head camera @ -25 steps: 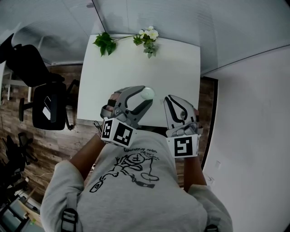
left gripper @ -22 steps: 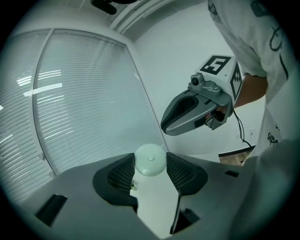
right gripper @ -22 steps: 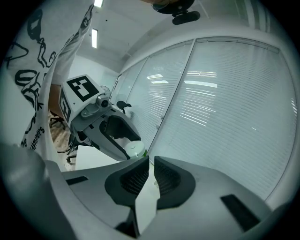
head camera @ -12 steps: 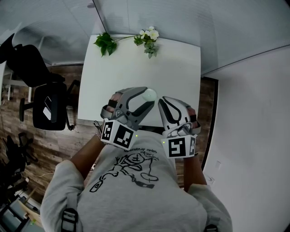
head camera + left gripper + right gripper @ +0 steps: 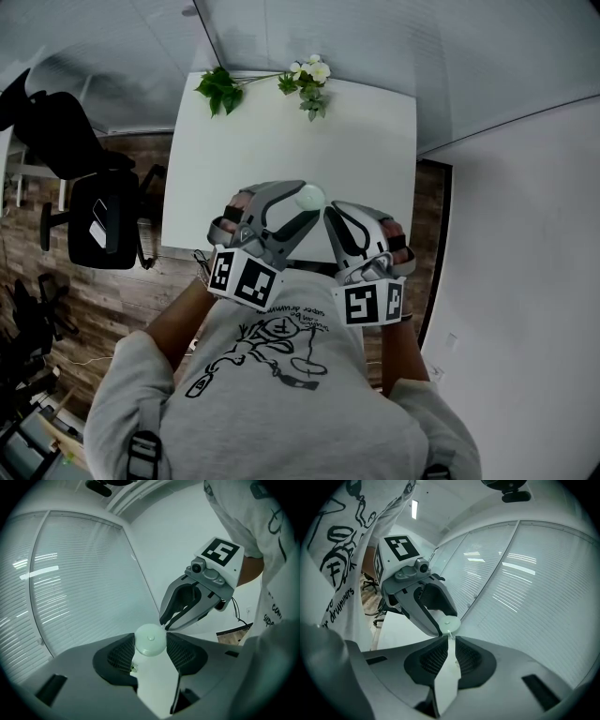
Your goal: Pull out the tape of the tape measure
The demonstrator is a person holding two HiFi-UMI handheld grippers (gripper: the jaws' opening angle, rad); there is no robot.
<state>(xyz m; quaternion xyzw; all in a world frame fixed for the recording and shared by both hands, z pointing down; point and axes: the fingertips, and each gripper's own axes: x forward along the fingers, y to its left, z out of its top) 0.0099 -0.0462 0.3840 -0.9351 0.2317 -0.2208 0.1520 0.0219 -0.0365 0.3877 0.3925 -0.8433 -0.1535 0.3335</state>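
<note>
Item: round white tape measure (image 5: 150, 639), pinched across its case by the left hand-held gripper (image 5: 304, 201) above the worktop's (image 5: 281, 122) near edge. The right hand-held gripper (image 5: 327, 213), jaws pressed nearly together, has been brought to its rim. Tab grip unconfirmed; tape not yet drawn.

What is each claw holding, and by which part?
Left claw grips the round tape measure by its rim. Right claw meets the tape end; hold unclear.
</note>
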